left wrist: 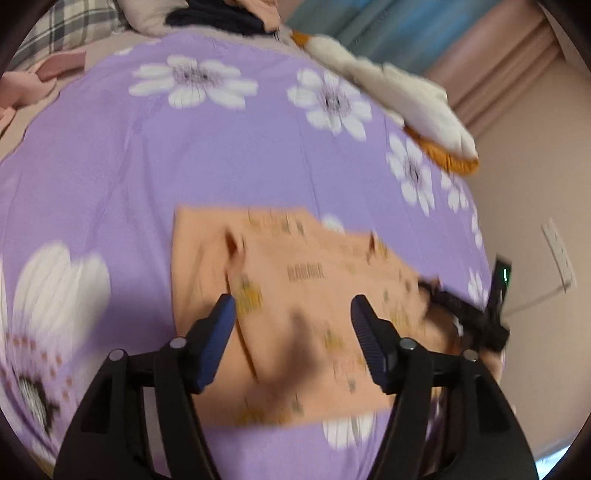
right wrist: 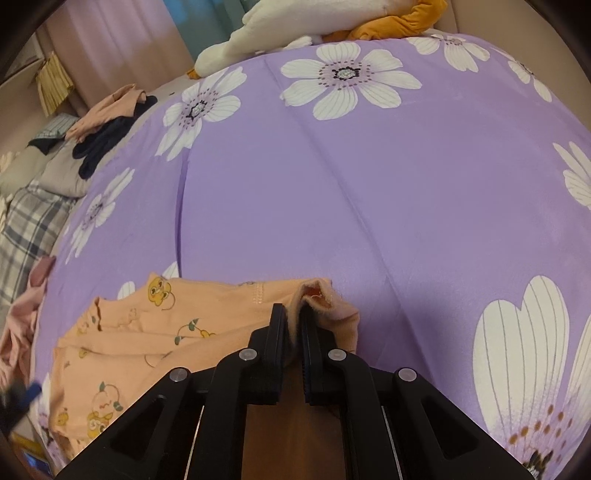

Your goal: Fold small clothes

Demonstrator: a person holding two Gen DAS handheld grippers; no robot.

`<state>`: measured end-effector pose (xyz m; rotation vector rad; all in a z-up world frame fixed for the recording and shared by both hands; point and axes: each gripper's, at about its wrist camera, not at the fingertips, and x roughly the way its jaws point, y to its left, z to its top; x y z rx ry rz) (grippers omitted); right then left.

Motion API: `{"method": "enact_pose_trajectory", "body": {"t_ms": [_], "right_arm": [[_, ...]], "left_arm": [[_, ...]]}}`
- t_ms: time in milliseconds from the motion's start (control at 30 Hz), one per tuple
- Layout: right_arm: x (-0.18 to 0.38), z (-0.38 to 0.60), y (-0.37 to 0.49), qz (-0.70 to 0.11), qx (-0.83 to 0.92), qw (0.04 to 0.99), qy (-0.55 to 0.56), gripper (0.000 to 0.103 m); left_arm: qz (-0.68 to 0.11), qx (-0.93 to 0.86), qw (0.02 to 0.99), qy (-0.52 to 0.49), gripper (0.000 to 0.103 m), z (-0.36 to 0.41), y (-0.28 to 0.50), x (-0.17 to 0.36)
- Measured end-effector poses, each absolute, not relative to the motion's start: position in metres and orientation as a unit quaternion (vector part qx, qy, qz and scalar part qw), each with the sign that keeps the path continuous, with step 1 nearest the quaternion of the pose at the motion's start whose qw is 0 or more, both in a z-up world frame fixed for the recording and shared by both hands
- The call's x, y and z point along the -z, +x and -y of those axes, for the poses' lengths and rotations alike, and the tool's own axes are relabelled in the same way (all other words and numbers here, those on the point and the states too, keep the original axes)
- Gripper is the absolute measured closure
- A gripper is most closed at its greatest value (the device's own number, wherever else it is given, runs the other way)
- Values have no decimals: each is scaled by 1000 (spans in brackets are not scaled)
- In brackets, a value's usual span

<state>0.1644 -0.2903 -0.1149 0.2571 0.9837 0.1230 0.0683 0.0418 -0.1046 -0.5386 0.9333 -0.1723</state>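
Note:
A small orange garment [left wrist: 303,314] with a cartoon print lies partly folded on the purple flowered bedspread [left wrist: 184,158]. My left gripper [left wrist: 291,306] is open and hovers just above the garment, its blue pads apart. The view is blurred by motion. My right gripper [right wrist: 293,321] is shut on the garment's edge, with a fold of orange cloth [right wrist: 325,301] pinched between the jaws; the rest of the garment [right wrist: 140,350] spreads to its left. The right gripper also shows in the left wrist view [left wrist: 461,314] at the garment's right side.
A white and orange plush toy [left wrist: 406,99] lies at the bed's far edge, also in the right wrist view [right wrist: 295,26]. A pile of pink and dark clothes [right wrist: 103,122] and a plaid pillow [right wrist: 29,229] lie beside the bedspread [right wrist: 369,184]. A wall with a socket [left wrist: 557,254] stands at the right.

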Motion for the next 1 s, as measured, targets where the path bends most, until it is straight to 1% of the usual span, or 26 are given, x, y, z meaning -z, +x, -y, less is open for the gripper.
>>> {"method": "enact_pose_trajectory", "body": {"t_ms": [100,200,267,333,367,400,433,533,633,800,1000], "right_arm": [[115,287,168,-468,-57,873,120,97],[116,286,169,-464,-61,877,113,97],[116,286,171,-463,-64,877,116,97],[116,287,172,-463,-66,875,124,97],[115,288,172,-463,-67,875,126,97],[115,288,171,-464,-68,874,126,97],[114,287,171,-464,-68,874,125,97],[112,287,171,-464,-69,875,119,97],[108,286,171,-462,-69,877,115,97],[102,289,169,-447,-74,884,115,97],[101,294,182,-436,-92,885,136,97]], "left_arm": [[-476,81,838,-254,40,-28,56,121],[-490,75,837,-231,40,-14,54,130],[-489,70,839,-226,44,-9,60,133],[-493,54,840,-220,64,-6,68,137],[-496,44,840,-216,68,-4,72,139],[-493,34,843,-213,77,-5,76,141],[-486,25,847,-216,84,-7,77,141],[-472,7,851,-230,93,-11,82,137],[-462,5,857,-230,95,-12,85,129],[-445,18,854,-268,95,-27,96,112],[-424,10,848,-318,95,-52,138,97]]}}
